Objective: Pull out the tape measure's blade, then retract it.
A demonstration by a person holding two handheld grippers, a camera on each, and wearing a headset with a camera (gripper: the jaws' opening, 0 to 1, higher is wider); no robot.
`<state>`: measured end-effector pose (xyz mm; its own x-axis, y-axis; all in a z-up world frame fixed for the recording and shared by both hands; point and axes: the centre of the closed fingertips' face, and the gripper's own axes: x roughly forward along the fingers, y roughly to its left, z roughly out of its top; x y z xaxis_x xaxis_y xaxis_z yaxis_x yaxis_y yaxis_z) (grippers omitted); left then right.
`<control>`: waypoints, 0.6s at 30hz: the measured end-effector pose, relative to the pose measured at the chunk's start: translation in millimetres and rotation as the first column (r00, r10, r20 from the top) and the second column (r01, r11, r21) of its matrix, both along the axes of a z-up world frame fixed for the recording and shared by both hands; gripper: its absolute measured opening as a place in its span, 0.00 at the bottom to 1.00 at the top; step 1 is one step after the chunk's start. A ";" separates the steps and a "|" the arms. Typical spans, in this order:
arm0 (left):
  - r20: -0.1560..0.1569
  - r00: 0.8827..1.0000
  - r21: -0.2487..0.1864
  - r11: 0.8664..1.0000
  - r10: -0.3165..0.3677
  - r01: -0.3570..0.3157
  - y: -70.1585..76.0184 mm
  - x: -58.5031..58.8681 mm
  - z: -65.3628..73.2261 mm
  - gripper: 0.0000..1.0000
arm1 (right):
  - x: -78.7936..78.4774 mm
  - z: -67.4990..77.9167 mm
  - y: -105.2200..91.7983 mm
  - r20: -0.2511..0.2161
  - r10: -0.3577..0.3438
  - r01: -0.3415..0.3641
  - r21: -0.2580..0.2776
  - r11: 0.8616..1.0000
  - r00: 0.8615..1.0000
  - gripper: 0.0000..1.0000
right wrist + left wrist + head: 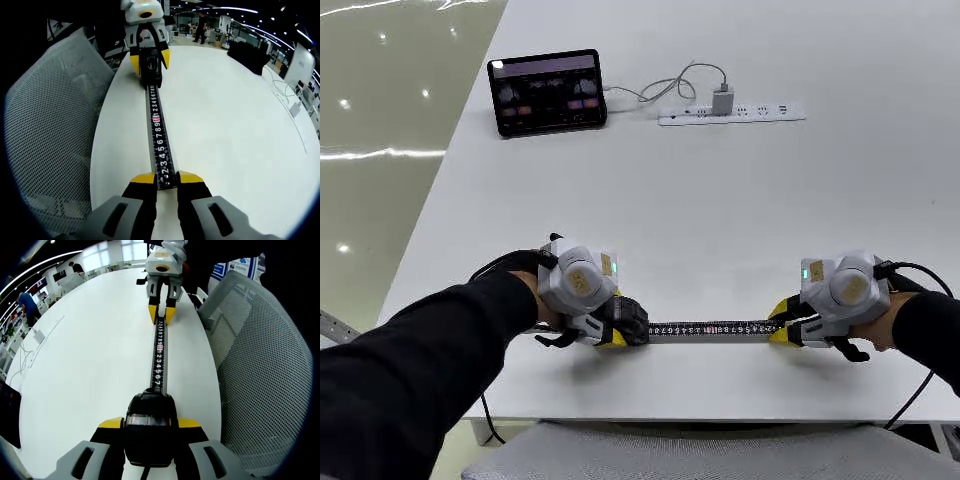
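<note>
Along the near edge of the white table (720,200), my left gripper (612,338) clamps the black tape measure case (628,321), jaws held apart by its width; my right gripper (783,322), nearly closed, pinches the tip of the numbered blade (715,327), stretched flat between them.

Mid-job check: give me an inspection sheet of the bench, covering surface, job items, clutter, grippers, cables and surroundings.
Surface: white table, no marks seen.
Job's things: black tape measure case; blade drawn out along the table's near edge.
Clutter: lit tablet, power strip with charger.
Grippers: left gripper shut on the case; right gripper shut on the blade's tip.
Cables: white cable from tablet to charger; black lead at right gripper.
Surroundings: mesh chair, open office behind.
</note>
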<state>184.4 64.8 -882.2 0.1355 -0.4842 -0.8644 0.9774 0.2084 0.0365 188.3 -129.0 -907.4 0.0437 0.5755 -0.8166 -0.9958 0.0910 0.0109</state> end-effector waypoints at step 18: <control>-0.007 1.000 0.011 1.000 -0.006 0.006 0.0 0.0 -0.3 0.34 | -0.3 0.9 -17.5 -0.001 -0.018 0.018 -0.003 1.000 1.000 0.10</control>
